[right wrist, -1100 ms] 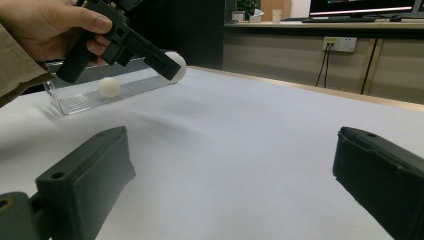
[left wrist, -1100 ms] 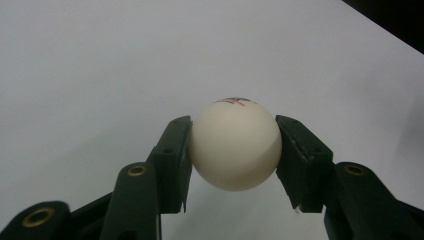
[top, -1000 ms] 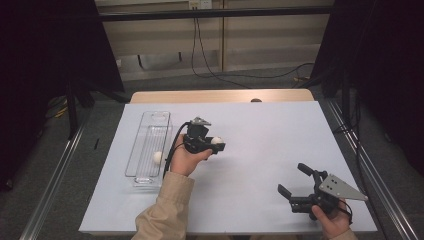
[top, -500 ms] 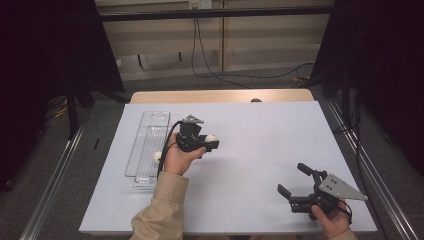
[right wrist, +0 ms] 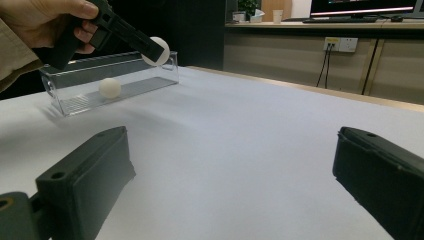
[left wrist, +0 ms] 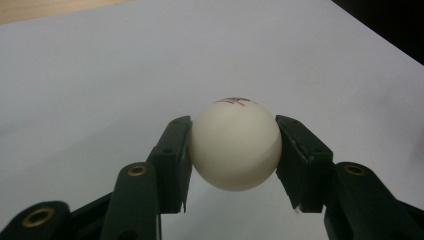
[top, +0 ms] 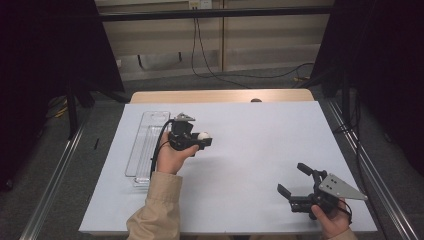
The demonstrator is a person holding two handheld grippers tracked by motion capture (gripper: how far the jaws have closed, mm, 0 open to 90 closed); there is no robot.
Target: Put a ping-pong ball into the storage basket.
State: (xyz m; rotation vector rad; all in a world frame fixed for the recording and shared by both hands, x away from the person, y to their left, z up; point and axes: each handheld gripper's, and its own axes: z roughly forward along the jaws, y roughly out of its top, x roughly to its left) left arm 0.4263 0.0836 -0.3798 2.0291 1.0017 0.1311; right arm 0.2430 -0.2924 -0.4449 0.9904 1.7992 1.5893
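smooth matt off-white plastic on the ball [left wrist: 235,146], faint red print on top. matt black hard plastic on the left gripper [left wrist: 235,165] pads. clear glossy plastic for the tray [right wrist: 115,82]. flat matt white on the table [top: 260,150], bare wood strip [top: 220,95] at the far edge.

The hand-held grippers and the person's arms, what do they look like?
Both hand-held grippers are black, each with two blocky jaws whose pivots carry brass-coloured rivets. The left hand-held gripper trails a black cable and bears a small grey plate on top. The right hand-held gripper carries a larger grey three-cornered plate. The left arm wears a beige sleeve.
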